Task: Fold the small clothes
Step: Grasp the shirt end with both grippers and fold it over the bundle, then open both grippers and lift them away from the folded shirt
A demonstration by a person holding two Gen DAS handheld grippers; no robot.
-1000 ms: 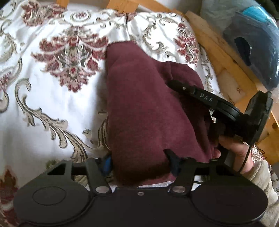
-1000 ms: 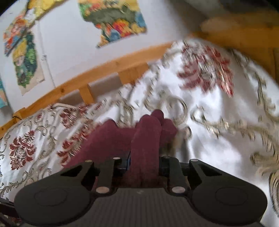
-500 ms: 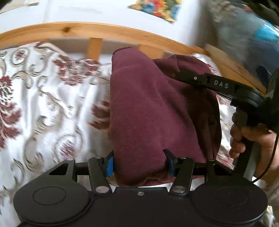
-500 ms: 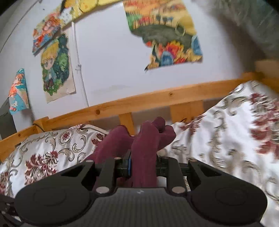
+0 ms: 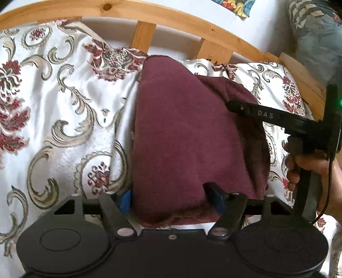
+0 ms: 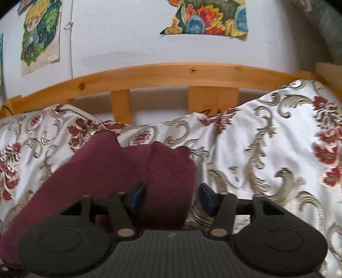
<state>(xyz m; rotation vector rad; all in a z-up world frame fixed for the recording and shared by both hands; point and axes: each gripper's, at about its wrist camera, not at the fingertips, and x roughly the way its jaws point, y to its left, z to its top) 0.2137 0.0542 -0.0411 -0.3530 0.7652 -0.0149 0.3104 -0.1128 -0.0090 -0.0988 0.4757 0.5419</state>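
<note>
The left gripper [image 5: 171, 198] is seen angled down over the bed, its jaws having just been widening, and the maroon garment [image 5: 188, 136] is still bunched between the blue pads, which stand at its two flanks; whether they still press on the cloth cannot be told. On the right gripper [image 6: 172, 193] the jaws have just been parting too: the left pad [image 6: 139, 195] lies against the fold of cloth, while the right pad [image 6: 206, 195] is seen clear of it with bedspread showing in the gap, so the grip is released. In the left wrist view that right gripper [image 5: 233, 105] is held out over the garment's right side, its finger marked DAS, and its handle is gripped from below by a hand [image 5: 310, 169] near the right edge of the bed. The garment is laid lengthwise on the patterned bedspread [image 5: 64, 111], one end reaching toward the wooden headboard [image 5: 145, 36], the near end lying at the grippers. Behind the headboard a white wall is shown, with colourful posters [image 6: 209, 17] stuck on it.
</note>
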